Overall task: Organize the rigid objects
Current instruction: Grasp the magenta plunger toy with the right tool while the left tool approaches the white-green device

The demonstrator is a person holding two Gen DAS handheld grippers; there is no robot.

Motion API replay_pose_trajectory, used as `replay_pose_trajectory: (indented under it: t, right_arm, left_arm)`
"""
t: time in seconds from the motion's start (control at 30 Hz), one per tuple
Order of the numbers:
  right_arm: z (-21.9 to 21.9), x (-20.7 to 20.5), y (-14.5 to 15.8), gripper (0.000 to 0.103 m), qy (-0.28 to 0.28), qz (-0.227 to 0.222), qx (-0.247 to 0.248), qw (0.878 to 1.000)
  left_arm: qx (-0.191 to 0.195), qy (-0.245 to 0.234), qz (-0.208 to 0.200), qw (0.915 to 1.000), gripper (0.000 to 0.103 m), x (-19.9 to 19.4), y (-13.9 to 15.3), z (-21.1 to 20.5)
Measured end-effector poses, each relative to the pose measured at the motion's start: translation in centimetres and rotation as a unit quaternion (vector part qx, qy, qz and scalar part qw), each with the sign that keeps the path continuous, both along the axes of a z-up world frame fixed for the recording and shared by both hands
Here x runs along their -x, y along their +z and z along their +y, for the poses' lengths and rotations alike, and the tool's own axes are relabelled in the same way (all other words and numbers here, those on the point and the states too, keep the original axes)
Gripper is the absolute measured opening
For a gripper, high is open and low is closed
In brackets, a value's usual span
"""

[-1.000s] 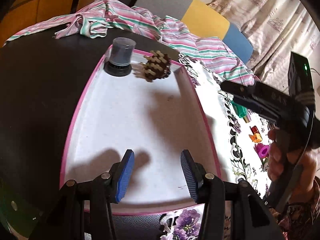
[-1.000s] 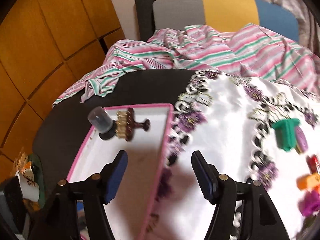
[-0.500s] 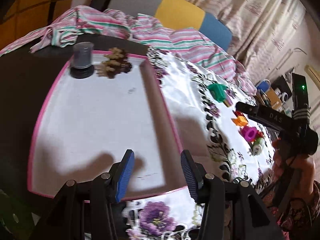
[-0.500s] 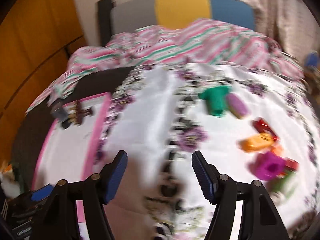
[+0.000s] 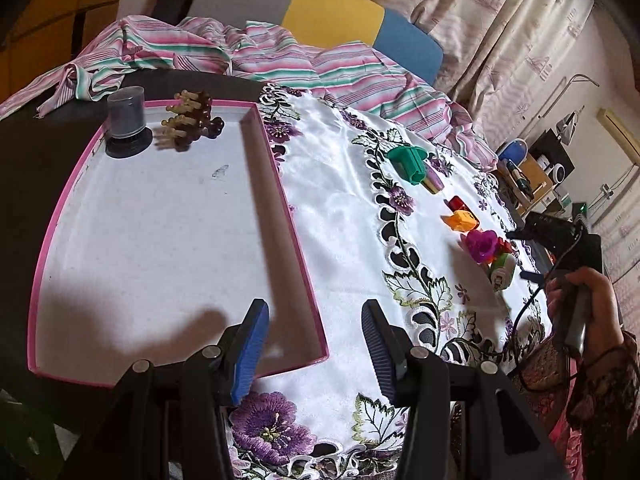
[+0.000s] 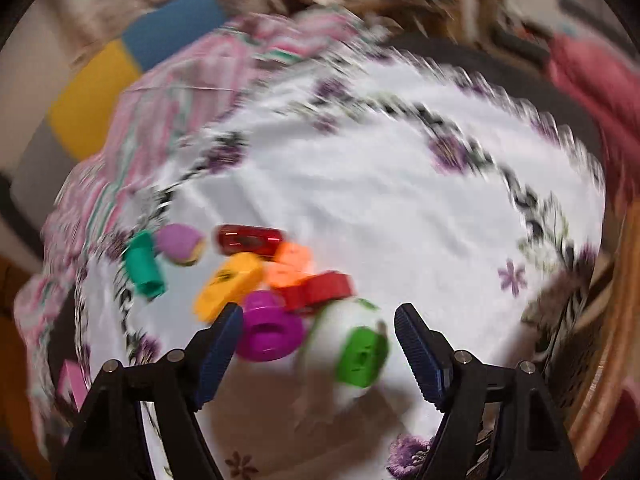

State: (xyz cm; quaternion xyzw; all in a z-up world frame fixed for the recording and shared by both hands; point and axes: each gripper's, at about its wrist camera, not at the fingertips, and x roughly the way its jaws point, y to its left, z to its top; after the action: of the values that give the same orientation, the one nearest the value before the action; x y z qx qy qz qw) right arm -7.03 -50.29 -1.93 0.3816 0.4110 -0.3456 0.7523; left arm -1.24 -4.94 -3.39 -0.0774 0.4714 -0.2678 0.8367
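Note:
A pink-rimmed white tray [image 5: 280,184] holds a dark grey cylinder [image 5: 124,120] and a brown claw hair clip [image 5: 192,124] at its far end. My left gripper [image 5: 316,344] hangs open and empty over the tray's near right corner. Small coloured pieces lie clustered on the white embroidered cloth: a teal one [image 6: 144,264], a red one [image 6: 248,238], a yellow-orange one [image 6: 228,284]. My right gripper [image 6: 318,344] hovers over this cluster with its jaws opening. A magenta ring piece [image 6: 268,332] and a white-and-green item [image 6: 360,352] lie between the jaws, untouched. This view is blurred.
A striped pink-and-green garment [image 5: 280,56] is heaped along the table's far side, before a grey, yellow and blue chair back [image 5: 328,12]. A person's hand [image 5: 580,300] holds the right gripper [image 5: 524,256] at the right edge. Curtains and shelves stand beyond.
The right gripper swung from the tray's edge rightward across the cloth to the coloured pieces, rolling as it went, and its jaws widened. The left gripper shifted slightly right; the tray's contents stayed put.

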Motion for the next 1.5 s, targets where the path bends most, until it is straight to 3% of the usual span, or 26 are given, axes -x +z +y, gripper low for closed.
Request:
replay_pose_trajectory:
  t: [0.07,0.27,0.37,0.5,0.57,0.63,0.77,0.87,0.97,1.07,1.23,1.5]
  right_arm:
    - [-0.5,-0.1,-0.7,0.074,-0.005,-0.02,-0.04,0.999]
    - [2.1,-2.0,-1.7,0.065,0.029,-0.039,-0.076,0.996]
    - [4.7,-3.8,-2.0,0.065,0.065,-0.054,-0.093,0.992]
    - [9.0,-6.6,-1.8,0.065,0.149,-0.104,-0.128,0.975]
    - [10.4,-7.3,-1.0,0.065,0.181,-0.122,-0.129,0.967]
    - [10.8,-7.4,0.5,0.065,0.2,-0.134,-0.097,0.966]
    - [9.4,-6.3,3.2,0.065,0.206,-0.124,-0.002,0.971]
    - [6.8,-5.1,3.6,0.066,0.178,-0.078,0.027,0.981]
    - [3.9,-3.8,2.5,0.067,0.14,-0.028,0.01,0.99]
    - [2.1,-3.3,1.2,0.067,0.123,-0.015,-0.038,0.992]
    - [2.5,-3.6,0.4,0.067,0.149,0.004,-0.038,0.988]
    - [3.0,-5.7,-1.4,0.067,0.187,-0.007,-0.039,0.982]
  left_arm:
    - [0.001,0.002,0.002,1.0,0.049,0.0,-0.1,0.0]
    - [-0.001,0.002,0.003,1.0,0.049,0.1,-0.1,-0.1]
    - [0.0,0.001,0.004,1.0,0.049,0.1,-0.1,-0.1]
    - [-0.001,0.0,0.004,1.0,0.049,0.2,0.0,-0.2]
    - [-0.004,-0.001,0.001,1.0,0.049,0.3,0.2,-0.3]
    - [-0.004,-0.003,-0.002,1.0,0.049,0.4,0.3,-0.3]
    - [0.001,-0.005,0.004,1.0,0.049,0.4,0.0,-0.6]
    - [0.004,-0.012,0.008,0.9999,0.049,0.5,0.0,-1.2]
    - [0.005,-0.024,0.007,0.9997,0.049,0.7,0.1,-2.1]
    - [0.0,-0.044,-0.001,0.999,0.049,1.0,0.6,-3.4]
    - [-0.011,-0.08,-0.015,0.9966,0.049,1.8,1.3,-5.8]
    - [-0.021,-0.101,-0.015,0.9946,0.049,2.3,1.3,-7.2]
